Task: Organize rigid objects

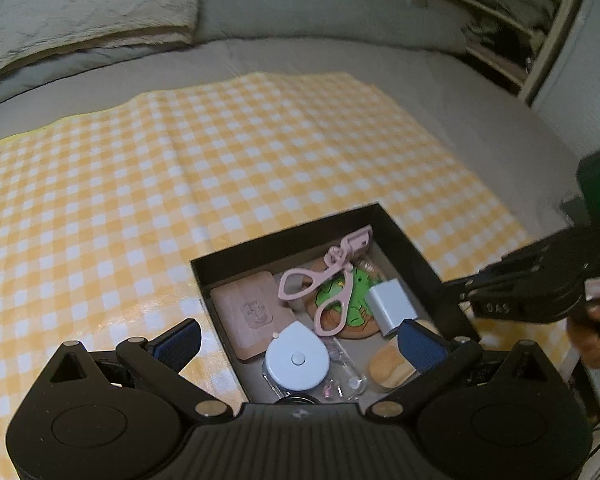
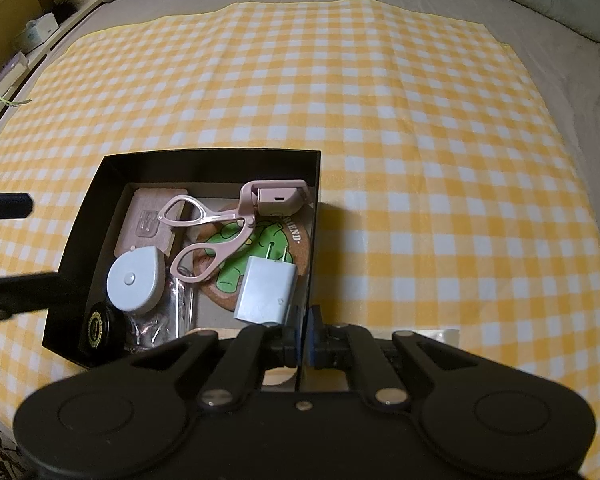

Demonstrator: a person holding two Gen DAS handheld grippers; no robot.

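Observation:
A black open box (image 1: 284, 236) (image 2: 212, 164) sits on a yellow checked cloth (image 1: 180, 184) (image 2: 420, 160). Inside lie a pink eyelash curler (image 1: 332, 280) (image 2: 220, 224), a white charger plug (image 1: 392, 304) (image 2: 266, 290), a white round tape measure (image 1: 298, 358) (image 2: 136, 280), a brownish engraved block (image 1: 248, 316) (image 2: 152, 220), a cork coaster with a green figure (image 1: 352, 300) (image 2: 260, 240) and a black round lid (image 2: 98, 326). My left gripper (image 1: 300, 342) hovers open above the box's near part, holding nothing. My right gripper (image 2: 304, 320) is shut on the box's right wall.
The cloth lies on a grey bed with a beige pillow (image 1: 84, 12) at the back. Shelves (image 1: 500, 32) stand at the far right, and more shelving (image 2: 24, 36) runs along the left. A hand (image 1: 592, 336) holds the right gripper's handle.

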